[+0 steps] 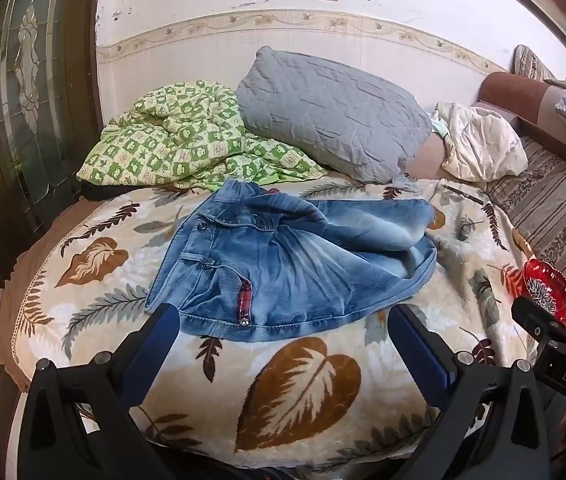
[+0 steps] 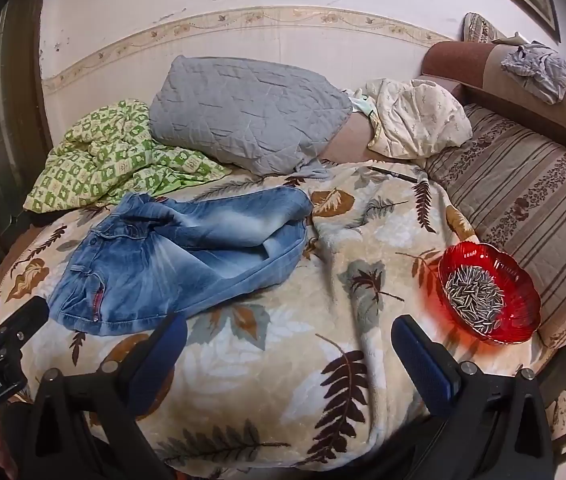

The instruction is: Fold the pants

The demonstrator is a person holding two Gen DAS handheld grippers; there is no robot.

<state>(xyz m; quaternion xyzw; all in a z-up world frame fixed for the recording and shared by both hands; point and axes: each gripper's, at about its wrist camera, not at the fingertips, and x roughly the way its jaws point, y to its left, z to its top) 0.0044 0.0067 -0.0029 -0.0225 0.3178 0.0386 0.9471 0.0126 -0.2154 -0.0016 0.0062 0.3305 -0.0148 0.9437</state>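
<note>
Faded blue denim pants [image 1: 283, 264] lie folded in a loose heap on the leaf-patterned blanket [image 1: 303, 380]; they also show in the right wrist view [image 2: 179, 256], at centre left. The waistband with a button faces left, and the folded legs end at the right. My left gripper [image 1: 283, 324] is open and empty, just in front of the pants' near hem. My right gripper [image 2: 289, 338] is open and empty, over the blanket [image 2: 275, 380] to the right of the pants. Each gripper shows at the edge of the other's view.
A red glass bowl of sunflower seeds [image 2: 487, 296] sits on the blanket at the right, near my right gripper. A grey pillow [image 2: 243, 116], a green checked quilt [image 2: 111, 156] and a cream cloth [image 2: 415, 120] lie at the back. A pen [image 2: 393, 174] lies behind the pants.
</note>
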